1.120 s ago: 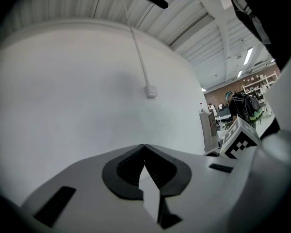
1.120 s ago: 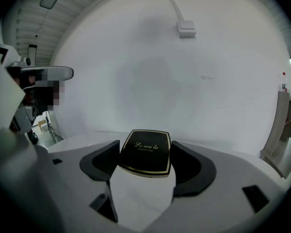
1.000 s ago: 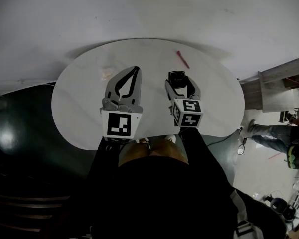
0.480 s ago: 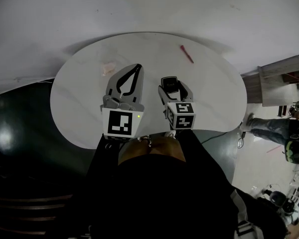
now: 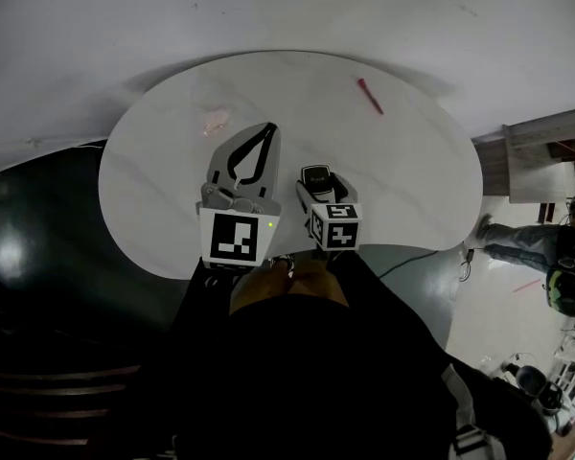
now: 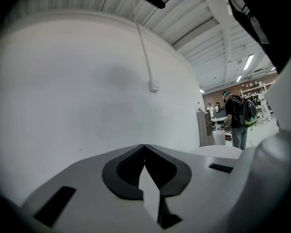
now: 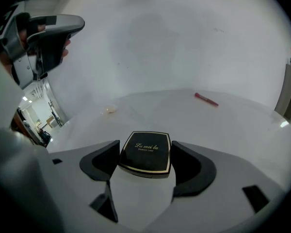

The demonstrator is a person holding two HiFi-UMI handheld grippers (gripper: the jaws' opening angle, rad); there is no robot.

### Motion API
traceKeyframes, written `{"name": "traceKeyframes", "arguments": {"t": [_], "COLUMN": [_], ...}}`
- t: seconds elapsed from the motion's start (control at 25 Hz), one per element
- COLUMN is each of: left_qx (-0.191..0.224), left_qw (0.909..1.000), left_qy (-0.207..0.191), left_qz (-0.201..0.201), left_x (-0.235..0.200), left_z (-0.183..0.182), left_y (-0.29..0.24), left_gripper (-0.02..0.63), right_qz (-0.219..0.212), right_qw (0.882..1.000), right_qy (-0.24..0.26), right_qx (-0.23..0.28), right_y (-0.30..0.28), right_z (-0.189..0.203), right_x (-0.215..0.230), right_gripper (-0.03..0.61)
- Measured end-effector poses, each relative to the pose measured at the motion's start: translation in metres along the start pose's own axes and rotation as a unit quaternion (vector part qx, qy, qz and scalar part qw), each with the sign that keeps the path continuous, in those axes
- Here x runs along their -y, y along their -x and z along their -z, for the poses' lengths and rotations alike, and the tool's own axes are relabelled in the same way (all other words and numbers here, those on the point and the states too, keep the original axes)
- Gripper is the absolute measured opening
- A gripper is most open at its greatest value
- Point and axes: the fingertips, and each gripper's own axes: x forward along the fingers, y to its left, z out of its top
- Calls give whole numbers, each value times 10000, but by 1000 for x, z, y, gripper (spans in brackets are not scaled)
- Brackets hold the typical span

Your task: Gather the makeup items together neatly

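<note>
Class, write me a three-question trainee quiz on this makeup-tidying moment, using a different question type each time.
1. True or false: the left gripper is closed with nothing between its fingers.
2. Multiple choice: what does the right gripper hold? A) a hairbrush B) a black compact C) a perfume bottle
3. Fill in: in the head view, the red stick lies on the white table to the ___ of the pale item.

Key: 1 true; 2 B; 3 right.
</note>
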Motion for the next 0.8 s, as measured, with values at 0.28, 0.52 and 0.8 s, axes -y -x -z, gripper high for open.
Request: {"name": "traceKeyframes", "arguments": {"t": [0.28,0.52,0.8], "left_qx": [-51,-102,-59], "left_qw": [10000,9999,9999], "left_qy": [-2,-3,69], "left_qz": [-43,-84,-75], "left_x": [-2,-9,-13], "left_z": [3,6,4], "left_y": [10,13,12], "left_gripper": [17,17,17], "right_qz": [77,90,19], "right_qw": [9997,9994,9997], "right_qy": [-39,5,220], "right_qx": [-247,-346,-75], "right_y": [-13,-20,-13], "right_z": [25,31,10], "right_x": [-2,-6,-12], "right_gripper": [348,348,348]}}
